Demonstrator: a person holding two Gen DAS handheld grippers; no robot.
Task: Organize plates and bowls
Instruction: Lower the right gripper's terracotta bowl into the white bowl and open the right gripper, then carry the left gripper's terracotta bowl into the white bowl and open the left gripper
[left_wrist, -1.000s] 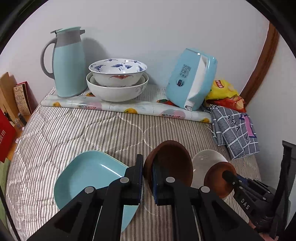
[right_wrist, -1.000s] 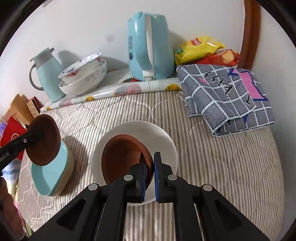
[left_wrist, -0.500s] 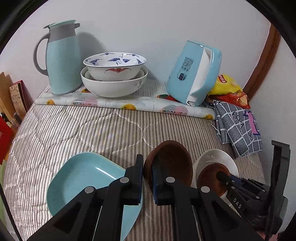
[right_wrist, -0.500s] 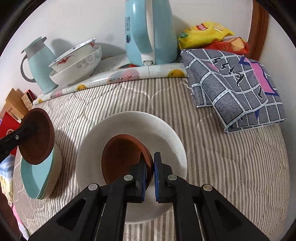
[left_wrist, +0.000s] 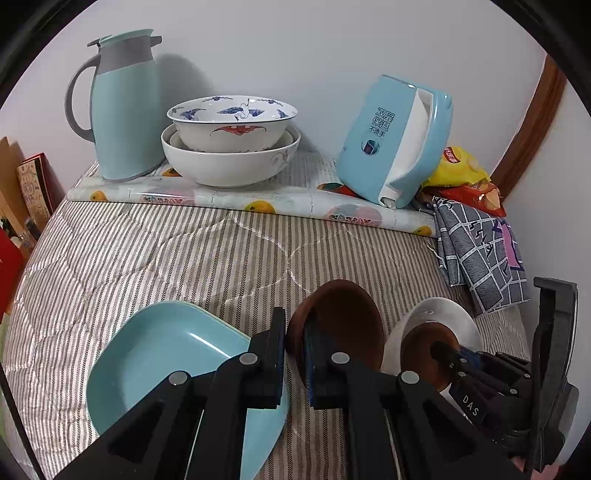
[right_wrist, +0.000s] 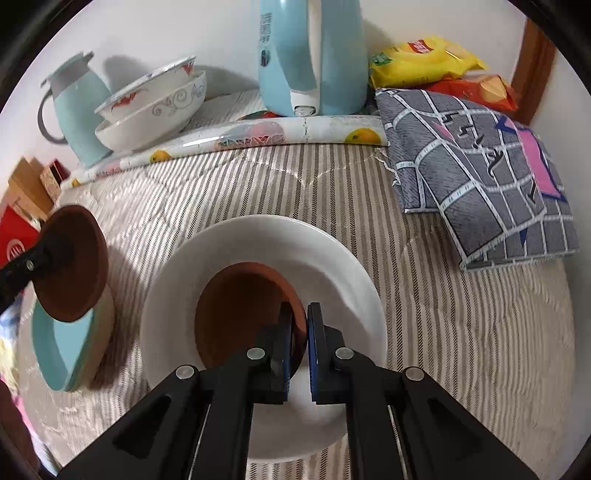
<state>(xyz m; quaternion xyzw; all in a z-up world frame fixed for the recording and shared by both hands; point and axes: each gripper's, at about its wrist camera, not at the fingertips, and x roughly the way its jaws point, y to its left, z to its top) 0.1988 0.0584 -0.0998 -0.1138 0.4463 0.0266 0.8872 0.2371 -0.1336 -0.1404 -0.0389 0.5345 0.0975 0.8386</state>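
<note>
So both grippers are busy here. The left gripper (left_wrist: 295, 354) is clamped on the rim of a dark brown wooden dish (left_wrist: 343, 325), holding it tilted up on edge above the striped mattress cover (left_wrist: 184, 258), right next to the teal square plate (left_wrist: 166, 362) (from the right wrist view that dish (right_wrist: 70, 269) hangs just over the teal plate (right_wrist: 62, 343); whether they touch, I honestly can't tell).

The right gripper (right_wrist: 299, 343) is pinched tight on the edge of a second brown dish (right_wrist: 240, 310), which sits inside the white round plate (right_wrist: 266, 240) on the bed. That plate lies flat, roughly mid-bed, to the right of the teal one.

Further back by the wall: two stacked porcelain bowls (left_wrist: 231, 147), the blue-and-red patterned one nested in the plain white one, sitting on a rolled fruit-print sheet (left_wrist: 258, 203). A teal thermos jug (left_wrist: 122, 110) stands just left of them, a blue kettle (left_wrist: 395, 140) to the right, then snack bags (left_wrist: 461, 173) and a folded grey checked cloth (right_wrist: 480, 166).
</note>
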